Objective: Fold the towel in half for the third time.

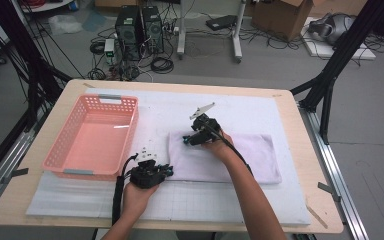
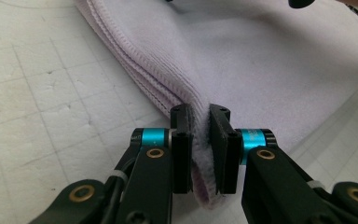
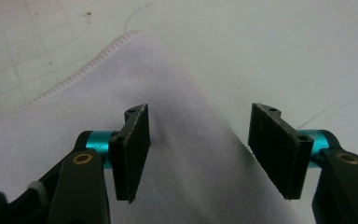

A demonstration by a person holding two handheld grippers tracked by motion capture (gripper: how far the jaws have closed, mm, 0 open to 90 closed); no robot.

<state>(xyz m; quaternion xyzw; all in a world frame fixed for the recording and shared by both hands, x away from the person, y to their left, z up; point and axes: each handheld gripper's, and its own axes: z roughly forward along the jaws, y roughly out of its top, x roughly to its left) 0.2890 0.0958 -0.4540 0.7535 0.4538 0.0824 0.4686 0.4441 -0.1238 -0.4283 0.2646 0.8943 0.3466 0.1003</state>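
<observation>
A pale lilac folded towel [image 1: 240, 157] lies on the white gridded mat [image 1: 230, 200] at the middle right. My left gripper [image 1: 166, 170] sits at the towel's near left corner. In the left gripper view its jaws [image 2: 200, 121] are shut on the towel's layered edge [image 2: 242, 60], and the cloth bulges between the pads. My right gripper [image 1: 187, 139] hovers over the towel's far left corner. In the right gripper view it [image 3: 198, 135] stands open, with the towel's corner [image 3: 74, 116] below and between the pads, which do not touch it.
A pink plastic basket [image 1: 55, 157] stands empty on the left of the mat, close to my left hand. The wooden table [image 1: 307, 165] rims the mat. Computers, cables and boxes lie on the floor beyond the far edge.
</observation>
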